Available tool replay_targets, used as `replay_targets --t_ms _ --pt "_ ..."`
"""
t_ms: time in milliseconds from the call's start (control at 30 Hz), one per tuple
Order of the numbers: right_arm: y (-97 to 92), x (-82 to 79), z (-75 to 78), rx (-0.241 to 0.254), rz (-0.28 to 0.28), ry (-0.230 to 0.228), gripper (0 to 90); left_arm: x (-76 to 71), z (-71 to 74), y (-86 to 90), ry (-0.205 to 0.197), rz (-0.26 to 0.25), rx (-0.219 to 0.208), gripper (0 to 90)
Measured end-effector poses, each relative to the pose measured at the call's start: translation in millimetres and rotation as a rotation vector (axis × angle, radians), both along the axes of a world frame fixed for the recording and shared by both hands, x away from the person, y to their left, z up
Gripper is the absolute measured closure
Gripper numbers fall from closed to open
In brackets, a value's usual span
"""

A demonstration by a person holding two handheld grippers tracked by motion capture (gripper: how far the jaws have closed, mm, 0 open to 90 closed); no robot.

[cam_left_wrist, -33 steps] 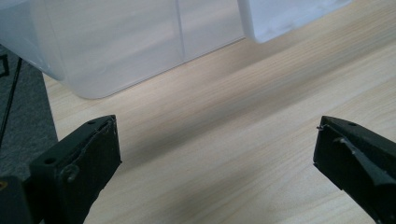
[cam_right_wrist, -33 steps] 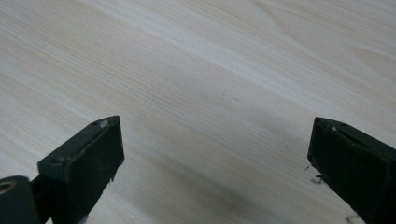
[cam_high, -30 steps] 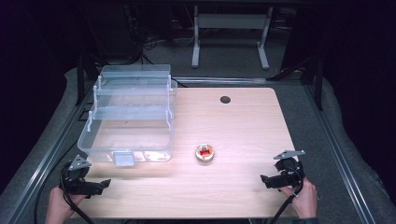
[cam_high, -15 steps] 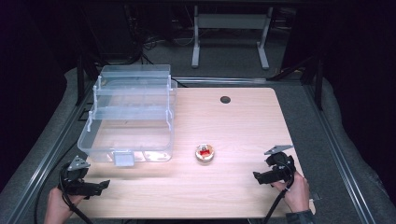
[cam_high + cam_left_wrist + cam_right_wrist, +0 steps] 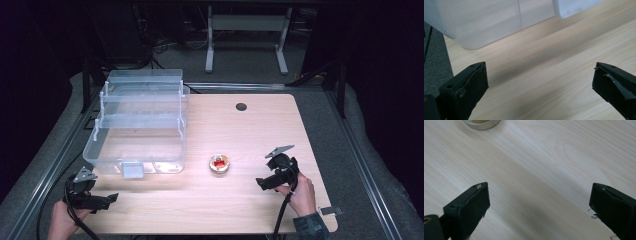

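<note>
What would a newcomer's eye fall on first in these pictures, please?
Probably the large clear plastic organiser box at the back left of the wooden table. Next comes the small round tin with something red in it, near the table's middle. The right gripper points toward it with jaws open, apart from it.

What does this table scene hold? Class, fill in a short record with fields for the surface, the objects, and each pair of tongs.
Surface: light wooden table
Large object: clear plastic box with stepped trays, at the table's far left
Small object: round tin with something red inside, right of the box
Left tongs: open, low over the near left corner, in front of the box
Right tongs: open, pointing toward the tin, not touching it
Held items: none
</note>
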State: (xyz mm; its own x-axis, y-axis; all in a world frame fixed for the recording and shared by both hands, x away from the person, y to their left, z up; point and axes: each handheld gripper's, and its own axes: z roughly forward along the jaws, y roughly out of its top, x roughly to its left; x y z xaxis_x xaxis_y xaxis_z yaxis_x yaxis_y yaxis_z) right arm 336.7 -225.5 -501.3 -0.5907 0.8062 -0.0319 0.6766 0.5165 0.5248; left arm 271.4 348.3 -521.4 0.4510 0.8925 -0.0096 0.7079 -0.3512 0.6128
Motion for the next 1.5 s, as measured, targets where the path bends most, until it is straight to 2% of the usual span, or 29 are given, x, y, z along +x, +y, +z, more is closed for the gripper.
replay_targets --t_ms 133,433,467,533,600,833,867,967,1133,1167,1200,1233,1267,1300,1433,1500 --pt "18.1 11.0 2.7 -0.016 0.036 0.008 1.8 0.3 -0.6 -0.5 0.002 -0.004 0.002 0.3" --pt "48.0 26.5 7.5 -0.011 0.098 0.021 1.6 -0.3 -1.4 0.0 0.004 -0.004 0.004 0.3" --pt "52.1 28.1 8.2 -0.021 0.105 0.023 1.6 -0.3 -1.4 -0.1 0.005 -0.004 0.003 0.3" --pt "63.1 34.0 8.4 -0.014 0.126 0.039 1.4 -0.3 -1.7 -0.4 0.005 -0.005 0.003 0.3" --pt "66.4 36.0 8.4 -0.024 0.128 0.03 1.4 -0.3 -1.6 -0.4 0.005 -0.005 0.002 0.3" --pt "91.0 52.4 4.6 -0.04 0.167 0.075 1.2 0.3 -1.5 -0.5 0.011 -0.007 -0.001 0.3" --pt "98.8 57.3 4.7 -0.06 0.173 0.087 1.0 0.7 -1.7 -0.8 0.014 -0.01 0.001 0.3" --pt "110.5 65.3 4.9 -0.07 0.185 0.112 0.8 0.9 -1.9 -1.0 0.015 -0.011 0.001 0.3" --pt "126.9 75.9 3.5 -0.106 0.201 0.131 0.0 0.6 -2.1 -1.0 0.015 -0.009 -0.005 0.3" --pt "135.2 81.1 0.4 -0.106 0.212 0.145 0.0 0.5 -2.4 -0.8 0.017 -0.009 -0.007 0.3" --pt "135.2 81.1 0.4 -0.106 0.212 0.145 0.0 0.5 -2.4 -0.8 0.017 -0.009 -0.007 0.3" --pt "143.6 86.4 -3.0 -0.132 0.222 0.161 0.0 0.4 -2.3 -0.4 0.017 -0.009 -0.005 0.3" --pt "143.6 86.4 -3.0 -0.132 0.222 0.161 0.0 0.4 -2.3 -0.4 0.017 -0.009 -0.005 0.3" --pt "150.8 91.4 -7.2 -0.137 0.236 0.181 0.0 0.3 -2.2 -0.1 0.017 -0.009 -0.005 0.3" --pt "160.9 95.2 -11.7 -0.158 0.241 0.176 0.0 -0.7 -2.2 1.7 0.017 -0.006 -0.006 0.3" --pt "168.2 97.3 -16.7 -0.189 0.246 0.188 0.0 -1.3 -2.8 2.8 0.015 -0.003 -0.008 0.3"
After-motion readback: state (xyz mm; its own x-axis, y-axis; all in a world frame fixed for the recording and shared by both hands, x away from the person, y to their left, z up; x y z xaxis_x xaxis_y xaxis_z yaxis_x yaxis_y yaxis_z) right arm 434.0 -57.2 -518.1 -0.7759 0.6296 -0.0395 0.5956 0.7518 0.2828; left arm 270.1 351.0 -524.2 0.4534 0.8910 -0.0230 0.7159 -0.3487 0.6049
